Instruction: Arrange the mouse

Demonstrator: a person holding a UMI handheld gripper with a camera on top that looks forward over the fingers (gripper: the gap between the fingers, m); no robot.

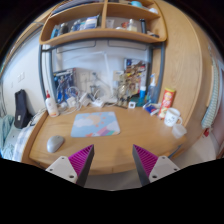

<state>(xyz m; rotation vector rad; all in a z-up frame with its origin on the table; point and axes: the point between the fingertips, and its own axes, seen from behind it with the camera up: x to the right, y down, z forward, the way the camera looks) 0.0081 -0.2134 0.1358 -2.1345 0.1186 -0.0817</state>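
Mouse (55,144) lies on the tabletop (120,148) just left of the mousepad (95,124), ahead of the claw (113,162) and off to its left, well apart. The claw hangs open and empty. This looks like the approach step; next it must swing left and descend over the mouse.

Wooden desk (120,148), mouse (56,144), mousepad (96,124), mug (172,117)
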